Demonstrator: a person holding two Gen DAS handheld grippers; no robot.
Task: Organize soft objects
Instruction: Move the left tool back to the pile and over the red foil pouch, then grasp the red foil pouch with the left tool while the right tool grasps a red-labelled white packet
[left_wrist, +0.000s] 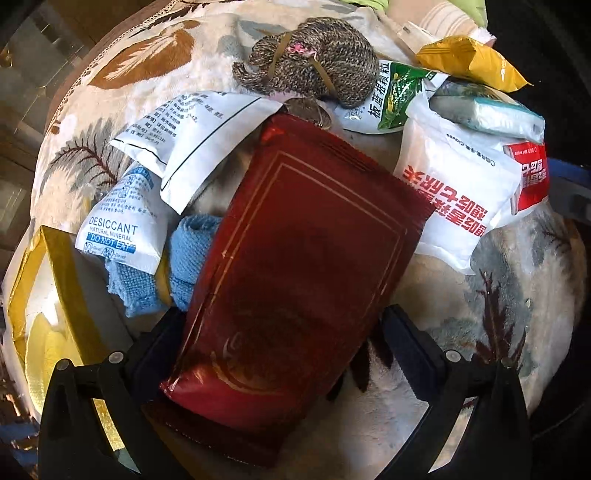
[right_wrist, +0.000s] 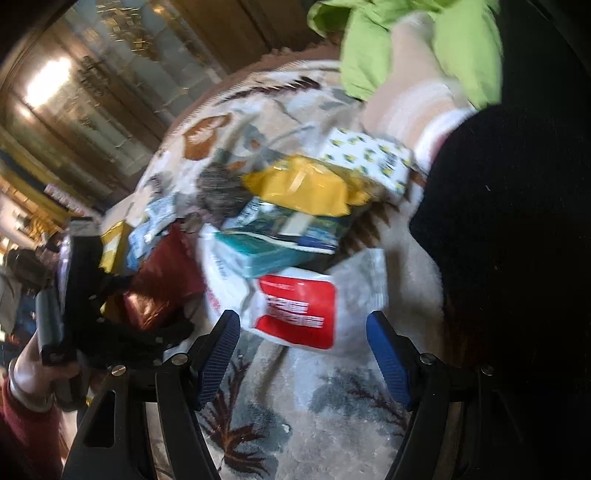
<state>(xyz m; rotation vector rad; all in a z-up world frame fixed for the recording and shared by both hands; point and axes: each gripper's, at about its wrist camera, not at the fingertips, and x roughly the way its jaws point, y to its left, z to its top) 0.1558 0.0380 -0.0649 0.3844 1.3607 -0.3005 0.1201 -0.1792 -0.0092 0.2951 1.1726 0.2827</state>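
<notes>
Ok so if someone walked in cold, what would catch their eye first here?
Probably the dark red pouch, lying between the open fingers of the left claw in the middle of the pile. Next, the bright yellow packet at the far side of the heap, and the red-and-white packet just ahead of the open right claw.

Right hand-held gripper (right_wrist: 303, 350) gapes near a blurred, seemingly red-and-white packet (right_wrist: 295, 306).

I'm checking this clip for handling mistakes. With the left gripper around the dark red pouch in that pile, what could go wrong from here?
1. The left gripper has only the near end of the dark red pouch between its fingers, with a gap at the right finger; it may slip or sag when lifted.
2. The pouch's far end lies against the white sachet and yarn bundle; pulling could drag them.
</notes>
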